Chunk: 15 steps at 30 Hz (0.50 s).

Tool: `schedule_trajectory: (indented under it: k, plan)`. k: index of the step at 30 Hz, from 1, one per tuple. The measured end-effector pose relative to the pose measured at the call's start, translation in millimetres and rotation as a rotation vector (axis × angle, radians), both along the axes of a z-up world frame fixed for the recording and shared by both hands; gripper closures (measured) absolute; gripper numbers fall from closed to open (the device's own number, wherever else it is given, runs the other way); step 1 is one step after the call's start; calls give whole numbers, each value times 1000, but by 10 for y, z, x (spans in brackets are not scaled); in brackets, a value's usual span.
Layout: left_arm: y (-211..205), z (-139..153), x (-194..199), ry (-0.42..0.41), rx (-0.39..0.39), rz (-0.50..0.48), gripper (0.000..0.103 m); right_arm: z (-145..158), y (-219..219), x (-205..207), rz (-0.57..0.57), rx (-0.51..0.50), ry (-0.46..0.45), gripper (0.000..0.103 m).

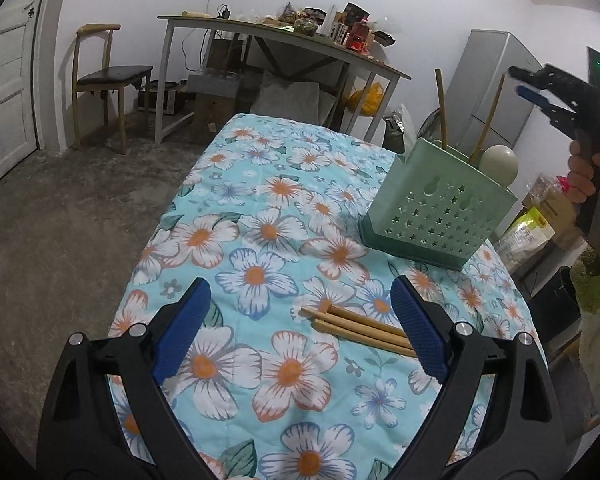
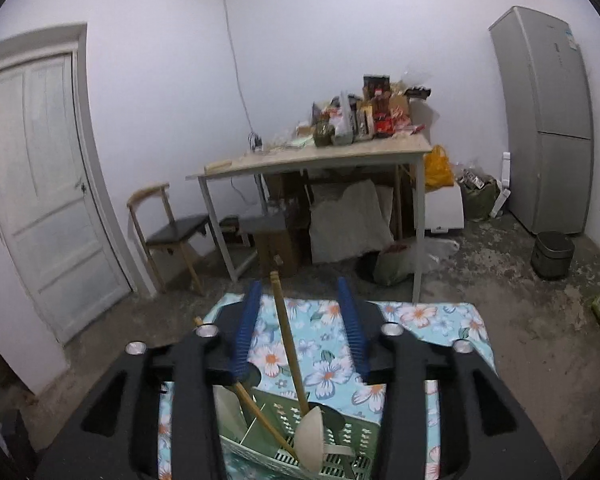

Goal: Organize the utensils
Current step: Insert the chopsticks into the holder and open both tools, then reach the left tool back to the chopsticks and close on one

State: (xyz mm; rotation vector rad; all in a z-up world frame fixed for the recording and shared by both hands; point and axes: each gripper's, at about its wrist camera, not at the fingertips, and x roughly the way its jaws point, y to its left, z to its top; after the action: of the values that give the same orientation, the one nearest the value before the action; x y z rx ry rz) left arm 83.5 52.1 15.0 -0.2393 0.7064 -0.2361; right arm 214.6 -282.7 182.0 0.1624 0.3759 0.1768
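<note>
Chopsticks [image 1: 360,330] lie near green holder [image 1: 436,208].

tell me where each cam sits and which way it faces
Left wrist: low over the table, looking along open left tongs at chopsticks and the holder; the right hand shows with its tongs.
Right wrist: above the holder, looking over open right tongs toward the far desk.
Shared: holder, floral cloth, desk, fridge.
</note>
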Motion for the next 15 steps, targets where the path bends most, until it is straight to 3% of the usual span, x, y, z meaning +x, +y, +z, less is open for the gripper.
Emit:
schedule_trajectory:
  k: [6, 8, 12, 15]
  plan:
    - [-35, -37, 6, 17, -19, -4, 16, 146, -172, -460, -16, 49, -61, 54]
    - [-47, -50, 7, 22, -16, -7, 16, 125, -220, -643, -10, 70, -63, 48]
    - [-83, -69, 2, 25, -4, -16, 15, -41, -265, -948, -8, 95, -23, 34]
    - [-118, -89, 0, 24, 3, -32, 16, -349, -243, -1191, 0, 112, 63, 26]
